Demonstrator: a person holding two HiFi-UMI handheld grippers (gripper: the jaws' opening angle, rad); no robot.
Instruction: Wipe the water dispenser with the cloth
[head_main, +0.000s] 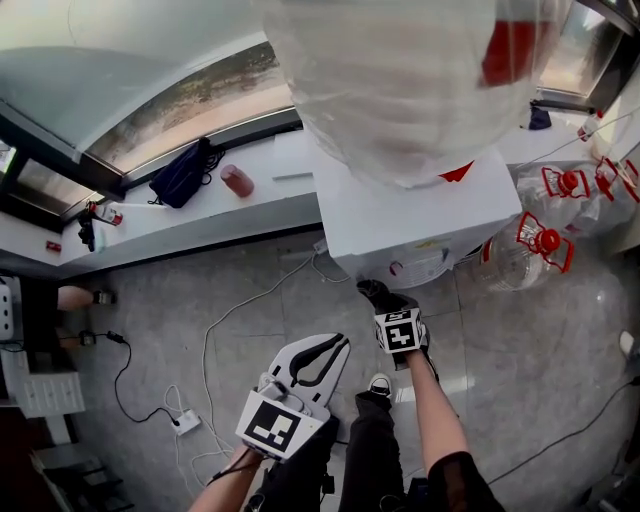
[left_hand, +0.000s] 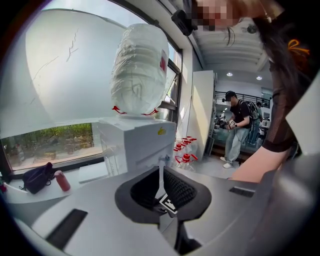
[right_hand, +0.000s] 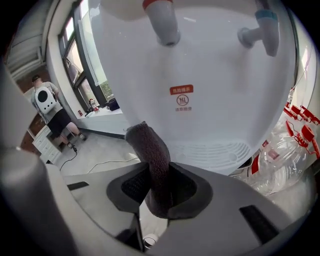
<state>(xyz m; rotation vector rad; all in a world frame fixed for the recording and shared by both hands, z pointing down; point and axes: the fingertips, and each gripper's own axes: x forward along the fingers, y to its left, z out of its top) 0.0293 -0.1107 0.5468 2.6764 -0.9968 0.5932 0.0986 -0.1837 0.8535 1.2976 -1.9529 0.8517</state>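
Right hand-held gripper (right_hand: 159, 186) is clamping the dark cloth (right_hand: 149, 150). The jaws are pinching its fold and the free end is standing up ahead of them. The water dispenser (right_hand: 215, 100) is filling the view just ahead of the jaws. The cloth tip is close to its white front, though I cannot tell if it is touching.

Left hand-held gripper (left_hand: 161, 184) is hanging back, jaws closed on nothing, with the dispenser well ahead of it.

Risks I am weighing:
- The cloth is held only by a narrow fold, so dragging it hard across the panel could pull it free.
- The red tap (right_hand: 162, 22) and blue tap (right_hand: 265, 32) are sitting above the jaws (easy to knock on an upward stroke, and water could run).

Writing: the red label (right_hand: 182, 98) is carrying characters and a round mark, too small for me to read.
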